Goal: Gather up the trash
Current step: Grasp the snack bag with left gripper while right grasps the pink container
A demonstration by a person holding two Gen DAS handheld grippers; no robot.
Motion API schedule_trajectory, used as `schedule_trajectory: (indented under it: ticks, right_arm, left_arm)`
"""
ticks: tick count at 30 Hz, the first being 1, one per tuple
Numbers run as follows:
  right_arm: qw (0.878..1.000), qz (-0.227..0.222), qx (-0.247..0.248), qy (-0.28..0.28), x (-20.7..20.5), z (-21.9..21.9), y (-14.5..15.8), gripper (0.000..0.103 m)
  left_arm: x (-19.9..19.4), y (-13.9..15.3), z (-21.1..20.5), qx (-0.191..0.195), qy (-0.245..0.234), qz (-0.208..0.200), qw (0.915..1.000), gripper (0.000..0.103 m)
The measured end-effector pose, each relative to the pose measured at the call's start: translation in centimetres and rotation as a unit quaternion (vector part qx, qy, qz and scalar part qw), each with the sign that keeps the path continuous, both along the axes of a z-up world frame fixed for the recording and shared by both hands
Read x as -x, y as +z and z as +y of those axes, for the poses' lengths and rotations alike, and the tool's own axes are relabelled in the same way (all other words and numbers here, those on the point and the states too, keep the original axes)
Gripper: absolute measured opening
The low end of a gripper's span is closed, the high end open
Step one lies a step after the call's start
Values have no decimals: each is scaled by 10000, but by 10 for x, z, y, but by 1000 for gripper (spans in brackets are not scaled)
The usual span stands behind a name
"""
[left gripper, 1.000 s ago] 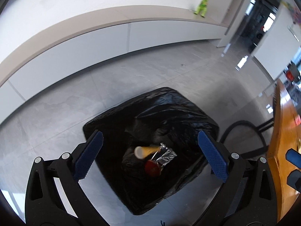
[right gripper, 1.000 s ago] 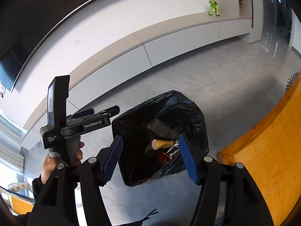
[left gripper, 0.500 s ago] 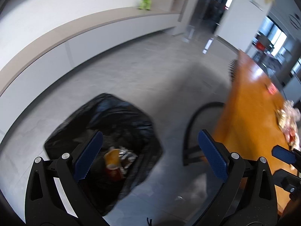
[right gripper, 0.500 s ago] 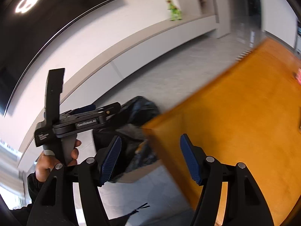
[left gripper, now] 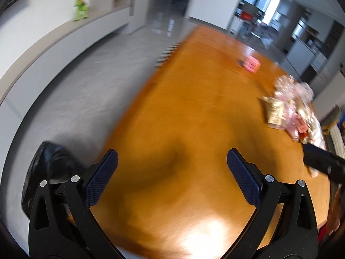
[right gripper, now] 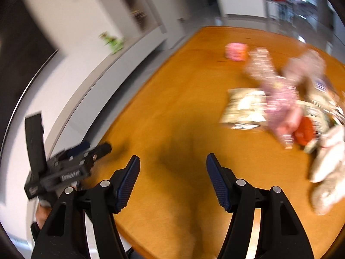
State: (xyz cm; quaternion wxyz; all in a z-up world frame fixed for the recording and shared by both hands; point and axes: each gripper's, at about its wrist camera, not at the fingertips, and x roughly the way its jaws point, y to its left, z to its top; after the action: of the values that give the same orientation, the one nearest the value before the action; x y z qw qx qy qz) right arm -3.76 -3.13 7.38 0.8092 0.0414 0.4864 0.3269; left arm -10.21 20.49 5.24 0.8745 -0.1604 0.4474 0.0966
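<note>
A heap of trash, wrappers and bags in pink, white and beige, lies on the orange wooden table at the right; it also shows in the left wrist view. A red round piece lies in the heap. A pink item lies apart at the far side, also in the left wrist view. The black trash bag stands on the floor at the left of the table. My left gripper is open and empty above the table. My right gripper is open and empty too. Both views are blurred.
The left hand-held gripper shows at the left in the right wrist view. A long white low cabinet runs along the wall with a green toy on it. Grey tiled floor lies between cabinet and table.
Both grippers have swung right, away from the trash bag on the floor and over the orange table. The trash heap has come into view. Both stay open and empty.
</note>
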Motion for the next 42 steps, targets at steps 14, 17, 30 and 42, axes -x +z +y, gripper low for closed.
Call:
schedule_trajectory:
  ticks: [14,17,30,42]
  right_arm:
    - [9803,1256,-150,-1519,-102,-79,-38,52]
    - [9775,1282,-153,-1665,-111,-79,-41,52]
    - [9773,1076,-80,-1822,-129,-96,-42,17]
    - [9831,824,-143,-1627,-109,-109,-30,17]
  left_arm:
    - [-108,-1,-102,55,-1174,156,9929,98]
    - [-127,-1,-115,48,-1310,206,9912,98]
    - [-177,-13,-163,-130,-1624,481,9855,98]
    - [-202,-34,-165,-142,-1426,320,9892,58]
